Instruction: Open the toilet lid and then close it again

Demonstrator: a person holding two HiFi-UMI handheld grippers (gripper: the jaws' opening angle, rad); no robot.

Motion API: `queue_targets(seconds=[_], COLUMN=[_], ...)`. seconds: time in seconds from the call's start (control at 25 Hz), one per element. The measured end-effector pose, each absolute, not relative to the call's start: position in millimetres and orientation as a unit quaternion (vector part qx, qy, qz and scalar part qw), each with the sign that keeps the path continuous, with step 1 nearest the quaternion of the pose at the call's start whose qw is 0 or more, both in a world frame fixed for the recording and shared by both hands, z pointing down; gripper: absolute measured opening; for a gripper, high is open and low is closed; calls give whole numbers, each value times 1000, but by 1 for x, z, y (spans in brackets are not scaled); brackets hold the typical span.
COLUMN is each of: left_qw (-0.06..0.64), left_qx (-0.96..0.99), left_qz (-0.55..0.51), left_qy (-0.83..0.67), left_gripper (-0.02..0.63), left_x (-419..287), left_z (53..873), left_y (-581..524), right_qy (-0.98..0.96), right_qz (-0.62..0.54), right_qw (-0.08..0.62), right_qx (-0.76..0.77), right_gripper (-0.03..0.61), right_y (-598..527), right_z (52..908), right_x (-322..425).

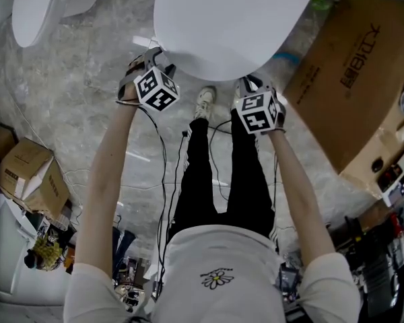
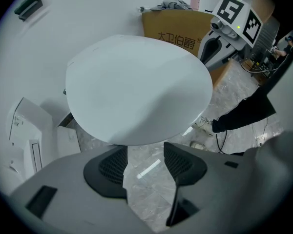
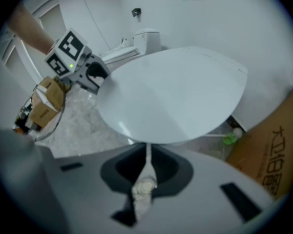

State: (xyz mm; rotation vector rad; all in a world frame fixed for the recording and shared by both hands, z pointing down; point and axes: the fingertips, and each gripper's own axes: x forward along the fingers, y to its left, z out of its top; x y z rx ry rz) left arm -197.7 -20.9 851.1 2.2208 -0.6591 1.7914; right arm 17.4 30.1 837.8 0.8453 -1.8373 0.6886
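Note:
The white toilet lid lies down flat over the bowl and fills the top of the head view. My left gripper is at the lid's front-left edge. Its jaws stand open, and in the left gripper view only floor shows between them, with the lid just beyond the tips. My right gripper is at the front-right edge. In the right gripper view its jaws are shut to a thin slit with nothing in them, and the lid rim sits just past the tips.
A large cardboard box leans close on the right of the toilet. A second white toilet stands at the upper left and a small box at the left. Cables trail over the marble floor by the person's shoes.

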Motion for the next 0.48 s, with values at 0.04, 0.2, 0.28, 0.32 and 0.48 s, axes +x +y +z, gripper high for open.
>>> queue_targets(seconds=[0.04, 0.2, 0.28, 0.32, 0.48], left_qw=[109, 115, 111, 110, 122], left_qx=[753, 752, 752, 751, 747], left_qz=[607, 606, 608, 609, 605], left_qy=[-228, -232, -231, -232, -246], left_gripper=[253, 253, 253, 253, 253], left_x=[-198, -198, -197, -197, -196], left_z=[852, 854, 854, 854, 854], left_y=[-21, -21, -22, -22, -22], right_qy=[-755, -760, -761, -760, -759], right_qz=[281, 266, 264, 264, 263], right_qw=[482, 484, 484, 483, 483], right_qx=[346, 342, 343, 345, 347], right_gripper=[51, 43, 41, 41, 43], right_y=[30, 29, 28, 28, 28], right_z=[839, 839, 839, 839, 840], right_x=[17, 18, 19, 19, 19])
